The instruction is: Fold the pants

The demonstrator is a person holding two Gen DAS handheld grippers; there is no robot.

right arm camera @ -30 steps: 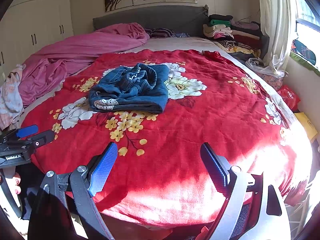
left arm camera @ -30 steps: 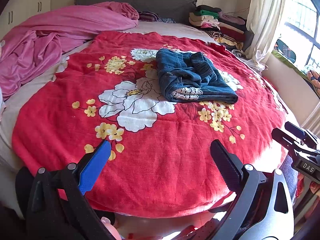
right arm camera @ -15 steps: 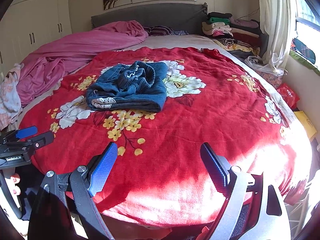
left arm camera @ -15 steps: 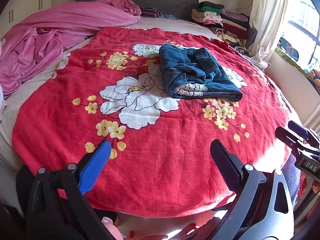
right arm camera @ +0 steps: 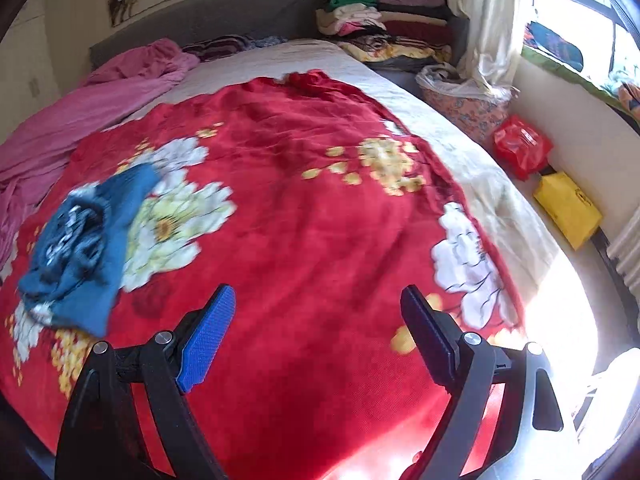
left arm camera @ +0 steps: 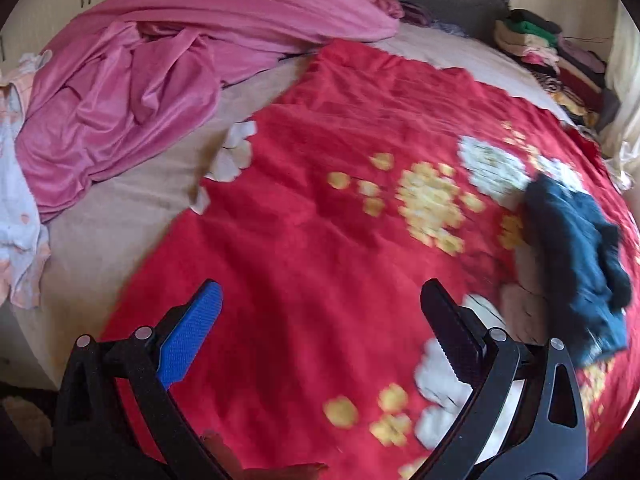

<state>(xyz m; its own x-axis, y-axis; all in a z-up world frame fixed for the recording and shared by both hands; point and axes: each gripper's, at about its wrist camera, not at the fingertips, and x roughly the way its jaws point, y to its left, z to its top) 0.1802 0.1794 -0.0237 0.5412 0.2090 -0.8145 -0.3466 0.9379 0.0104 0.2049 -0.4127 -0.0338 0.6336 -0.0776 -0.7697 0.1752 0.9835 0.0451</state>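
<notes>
The left gripper (left arm camera: 320, 320) hangs over bare blanket with fingers spread and holding nothing; the pants (left arm camera: 576, 256) lie folded in a bundle to its right, well apart. The right gripper (right arm camera: 316, 328) is likewise released and empty, probably because the fold looks done. Under them a red flowered blanket (right arm camera: 312, 208) covers the bed, a pink sheet (left arm camera: 140, 80) is heaped at its left side and stacked clothes (right arm camera: 360, 12) sit by the window

A red floral blanket (left arm camera: 320, 208) covers most of the bed. A rumpled pink sheet (left arm camera: 132, 92) lies along its left side. Folded clothes (right arm camera: 360, 10) are stacked by the grey headboard (right arm camera: 224, 16). 1 red bag (right arm camera: 520, 146) and 1 yellow box (right arm camera: 568, 208) sit beside the bed under the window.
</notes>
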